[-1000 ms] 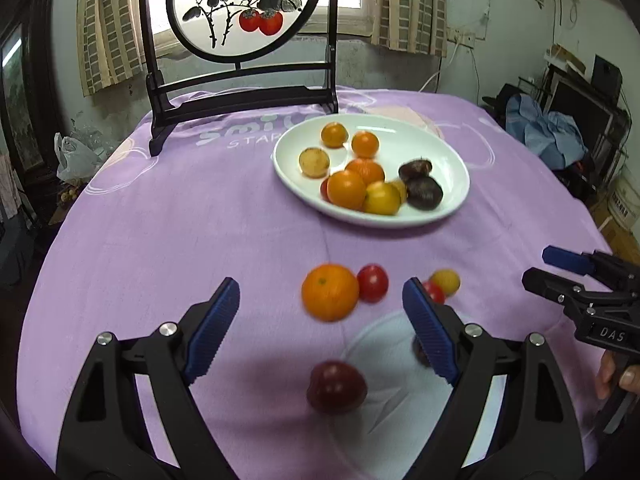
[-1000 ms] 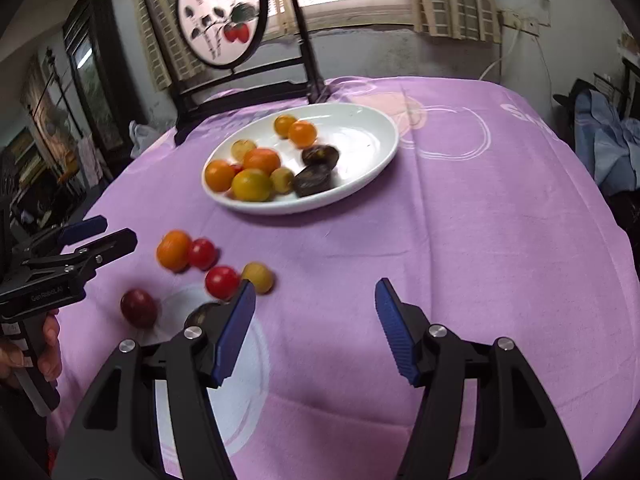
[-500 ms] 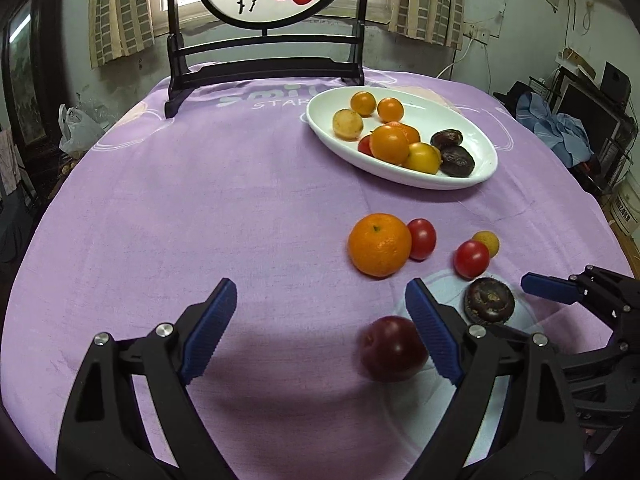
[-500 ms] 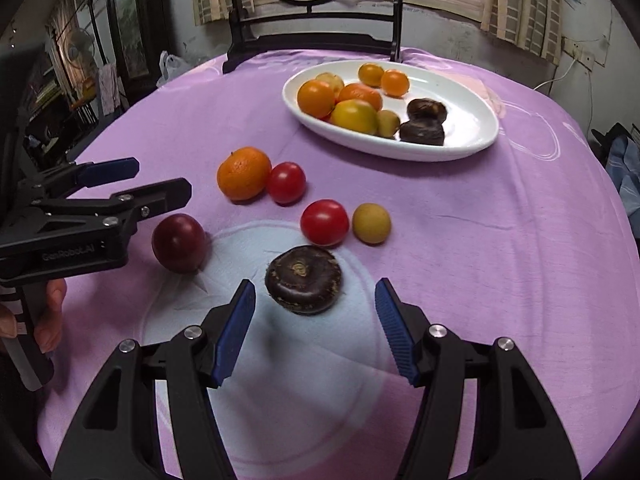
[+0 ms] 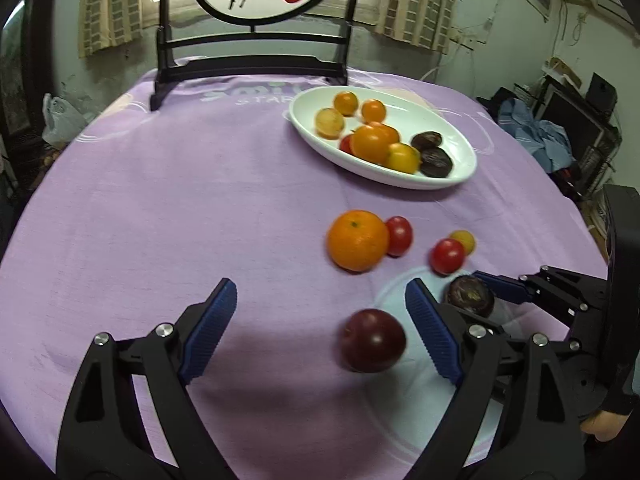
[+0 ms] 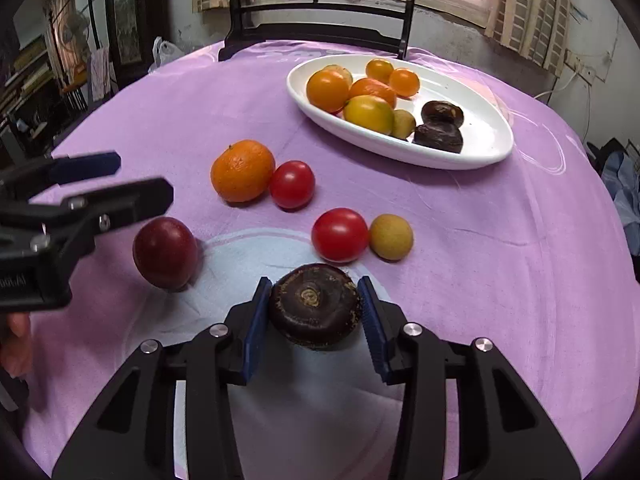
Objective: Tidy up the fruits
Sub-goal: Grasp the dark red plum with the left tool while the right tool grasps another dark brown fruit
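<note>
In the right wrist view my right gripper is closing its jaws on a dark brown wrinkled fruit on the purple tablecloth, and both blue pads touch its sides. My left gripper stands open over the cloth, with a dark red plum lying between its jaws close to the right finger and untouched. Loose beyond them lie an orange, two red tomatoes and a small yellow fruit. The white oval plate farther back holds several fruits.
A black wooden stand with a round painted screen rises at the table's far edge. A pale round print marks the cloth under the near fruits. Clutter and blue cloth sit off the table's right side.
My right gripper swung over to the dark brown fruit and narrowed its jaws until the pads met it. The left gripper drifted nearer the plum, still wide.
</note>
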`<state>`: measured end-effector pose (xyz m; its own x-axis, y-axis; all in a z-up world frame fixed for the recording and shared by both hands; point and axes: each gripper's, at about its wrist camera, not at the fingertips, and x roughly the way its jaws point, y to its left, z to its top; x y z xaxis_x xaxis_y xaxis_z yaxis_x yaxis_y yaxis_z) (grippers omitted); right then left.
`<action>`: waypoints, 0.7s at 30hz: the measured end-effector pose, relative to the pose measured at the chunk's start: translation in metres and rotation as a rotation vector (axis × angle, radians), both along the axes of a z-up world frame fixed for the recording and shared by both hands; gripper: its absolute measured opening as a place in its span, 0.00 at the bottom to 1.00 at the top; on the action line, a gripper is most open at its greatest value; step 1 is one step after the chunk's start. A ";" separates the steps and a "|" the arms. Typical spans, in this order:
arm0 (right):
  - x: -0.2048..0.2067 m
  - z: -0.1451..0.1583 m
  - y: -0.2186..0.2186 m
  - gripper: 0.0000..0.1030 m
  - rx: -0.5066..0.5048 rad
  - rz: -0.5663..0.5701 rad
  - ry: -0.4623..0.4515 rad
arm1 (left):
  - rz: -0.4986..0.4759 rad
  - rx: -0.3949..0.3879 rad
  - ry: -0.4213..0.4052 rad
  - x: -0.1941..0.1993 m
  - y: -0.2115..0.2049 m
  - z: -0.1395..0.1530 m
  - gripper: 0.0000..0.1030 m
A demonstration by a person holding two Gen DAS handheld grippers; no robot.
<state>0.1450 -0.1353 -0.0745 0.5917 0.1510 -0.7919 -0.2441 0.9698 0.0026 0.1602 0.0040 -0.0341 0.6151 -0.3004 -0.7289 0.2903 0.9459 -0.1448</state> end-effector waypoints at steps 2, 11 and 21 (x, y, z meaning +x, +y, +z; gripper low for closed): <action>-0.004 0.006 -0.015 0.43 0.055 -0.010 -0.023 | -0.016 0.023 -0.006 -0.003 -0.007 -0.002 0.86; -0.013 0.020 -0.075 0.43 0.184 -0.128 -0.042 | -0.090 0.082 0.035 -0.006 -0.030 -0.021 0.85; -0.016 0.023 -0.070 0.43 0.179 -0.091 -0.056 | -0.115 0.143 0.057 -0.007 -0.037 -0.034 0.49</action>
<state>0.1288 -0.2052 -0.0517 0.6515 0.2308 -0.7227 -0.1604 0.9730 0.1662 0.1530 -0.0327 -0.0677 0.5390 -0.2570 -0.8021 0.3924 0.9193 -0.0308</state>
